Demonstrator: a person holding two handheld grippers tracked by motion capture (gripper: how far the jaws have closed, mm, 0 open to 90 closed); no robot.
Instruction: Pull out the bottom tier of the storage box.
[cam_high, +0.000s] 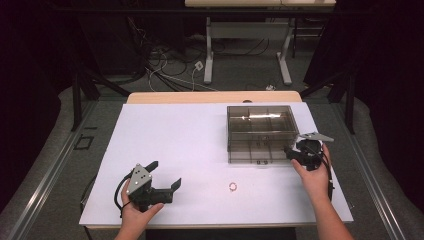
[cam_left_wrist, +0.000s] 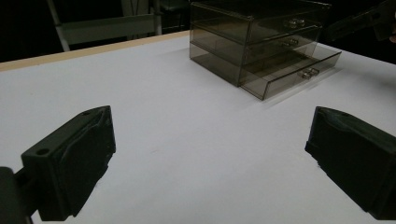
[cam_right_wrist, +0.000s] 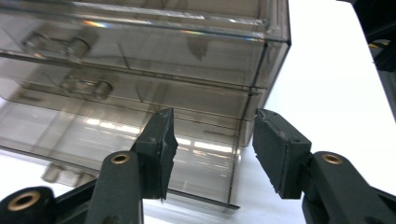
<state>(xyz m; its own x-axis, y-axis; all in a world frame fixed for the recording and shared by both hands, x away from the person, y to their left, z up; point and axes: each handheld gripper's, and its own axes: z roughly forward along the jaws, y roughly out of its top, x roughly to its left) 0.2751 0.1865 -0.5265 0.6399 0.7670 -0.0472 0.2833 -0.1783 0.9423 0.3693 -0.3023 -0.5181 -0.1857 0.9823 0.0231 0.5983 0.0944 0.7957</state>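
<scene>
I've got the right gripper (cam_right_wrist: 212, 144) at the front right corner of the smoked drawer box (cam_high: 260, 131), far-right on the table (cam_high: 165, 150). Jaws half-open, straddling the bottom drawer's (cam_left_wrist: 292, 70) side wall, not pinching yet; drawer's part out. Left gripper (cam_left_wrist: 208, 158) idles wide, empty. Next, I reckon: close on wall, move drawer square to the box.

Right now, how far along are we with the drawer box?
The bottom drawer of the drawer box already stands pulled out. The right gripper has its jaws open at that drawer's corner, pressing on nothing. The small ring lies on the table, untouched, and the left gripper waits open.
</scene>
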